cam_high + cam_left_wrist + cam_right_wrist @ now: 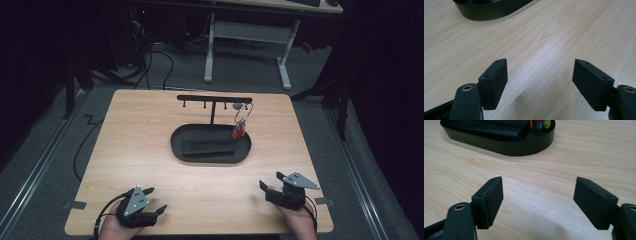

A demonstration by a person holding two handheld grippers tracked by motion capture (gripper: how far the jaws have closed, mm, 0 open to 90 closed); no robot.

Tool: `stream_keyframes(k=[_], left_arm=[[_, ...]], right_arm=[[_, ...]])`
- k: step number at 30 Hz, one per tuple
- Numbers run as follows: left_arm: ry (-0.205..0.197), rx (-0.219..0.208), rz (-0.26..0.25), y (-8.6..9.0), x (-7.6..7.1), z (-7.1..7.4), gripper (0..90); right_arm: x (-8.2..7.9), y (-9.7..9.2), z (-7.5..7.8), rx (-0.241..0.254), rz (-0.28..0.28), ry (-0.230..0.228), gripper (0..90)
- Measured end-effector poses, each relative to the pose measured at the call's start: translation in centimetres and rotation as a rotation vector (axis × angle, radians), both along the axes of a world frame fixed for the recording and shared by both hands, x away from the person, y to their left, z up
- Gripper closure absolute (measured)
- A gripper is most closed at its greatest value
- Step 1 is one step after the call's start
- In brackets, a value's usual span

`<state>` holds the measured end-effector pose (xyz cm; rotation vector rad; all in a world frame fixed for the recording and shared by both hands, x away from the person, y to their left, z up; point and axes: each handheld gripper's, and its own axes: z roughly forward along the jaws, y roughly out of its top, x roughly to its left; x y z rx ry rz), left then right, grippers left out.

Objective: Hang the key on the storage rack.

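Both grippers sat near the front edge of the table point(150, 120), the left gripper point(156, 200) by the front-left corner and the right gripper point(270, 181) by the front-right, jaws on both spread wide with nothing between them. The key ring point(241, 121) hung off the right end of the hook rack point(214, 99), dangling over the right end of the black oval tray point(175, 145), which stood mid-table toward the back edge. Looked to me like the hanging part was done, so the smart thing was just keeping both hands low and well clear of the rack. Count: one tray, one rack, one key ring, one dark wallet point(207, 141) lying in the tray, two grippers.
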<state>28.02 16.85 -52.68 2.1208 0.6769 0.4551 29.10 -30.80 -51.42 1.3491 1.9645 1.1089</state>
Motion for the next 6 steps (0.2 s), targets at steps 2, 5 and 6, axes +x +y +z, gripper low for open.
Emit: stream_keyframes(k=[2,5,6], left_arm=[[0.000,-0.005,0.002,0.15,0.05,0.01,28.7],[-0.004,-0.004,0.004,0.34,0.00,0.02,28.7],[-0.011,-0.007,0.006,0.43,-0.10,0.06,29.3]], right_arm=[[0.06,0.04,-0.09,-0.008,0.002,0.002,23.7],[0.19,0.10,-0.10,0.000,-0.004,0.006,23.7],[0.25,0.17,-0.13,0.002,-0.002,0.006,23.7]])
